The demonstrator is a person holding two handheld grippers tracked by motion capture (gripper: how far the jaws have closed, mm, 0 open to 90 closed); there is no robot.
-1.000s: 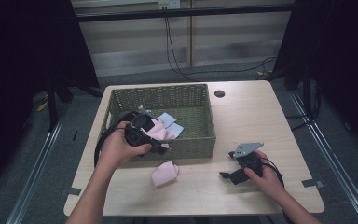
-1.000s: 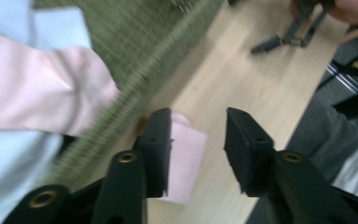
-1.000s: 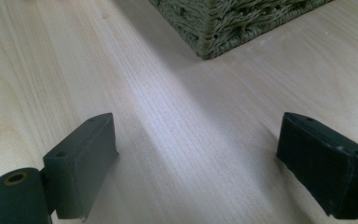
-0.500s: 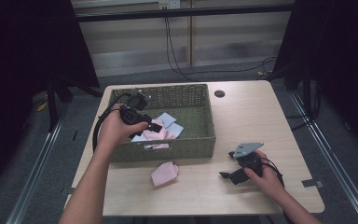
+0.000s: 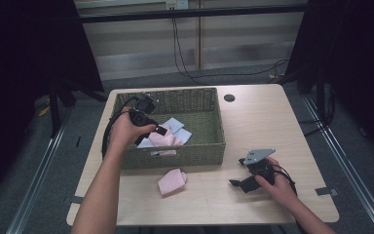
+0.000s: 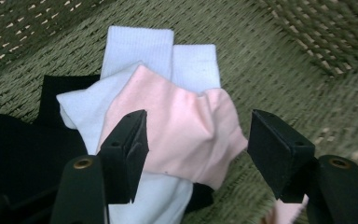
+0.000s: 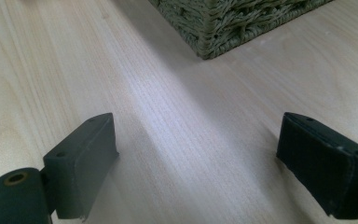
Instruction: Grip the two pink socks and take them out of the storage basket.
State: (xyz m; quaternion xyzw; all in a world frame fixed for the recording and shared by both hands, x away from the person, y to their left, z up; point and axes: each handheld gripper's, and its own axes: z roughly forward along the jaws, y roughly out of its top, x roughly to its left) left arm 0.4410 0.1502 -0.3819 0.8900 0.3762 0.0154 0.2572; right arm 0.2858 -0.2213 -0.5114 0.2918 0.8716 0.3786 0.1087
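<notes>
Left hand-held gripper (image 6: 193,154) farther left, freshly opened over soft pink sock (image 6: 182,135) (woven basket (image 5: 209,156)).

High overhead; tool cameras close, basket (image 5: 195,151) shared

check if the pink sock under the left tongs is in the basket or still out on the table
In the basket. The pink sock lies on white socks over the green woven basket floor, with the left tongs open above it.
</notes>
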